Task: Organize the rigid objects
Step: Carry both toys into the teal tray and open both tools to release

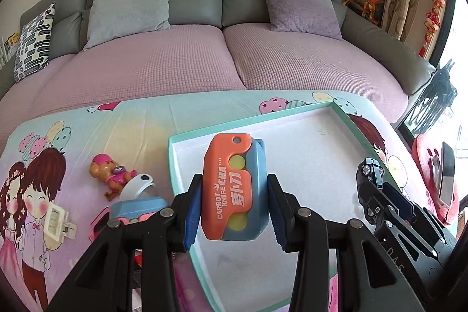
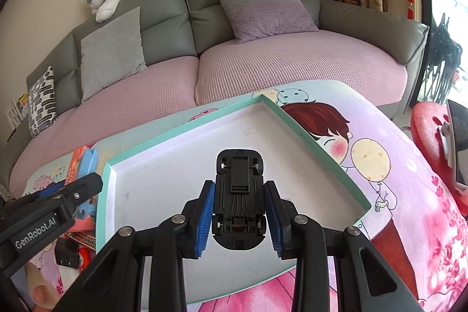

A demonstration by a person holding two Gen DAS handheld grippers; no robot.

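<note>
black gripper (image 2: 239, 212) frames, ribbed blue pads (image 2: 204, 215), silver screws, white "genrobot.ai" lettering.

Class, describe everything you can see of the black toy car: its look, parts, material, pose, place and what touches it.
The black toy car looks like moulded plastic, all black but for pale wheel hubs. It is held with its underside toward the right wrist camera, showing the ribbed chassis, four small wheels and their axles. The right claw is shut on its sides, blue ribbed pads pressing both flanks. It hangs above the white floor of the shallow teal-rimmed cardboard tray, touching nothing else. The left wrist view shows it over the tray's right edge.
</note>
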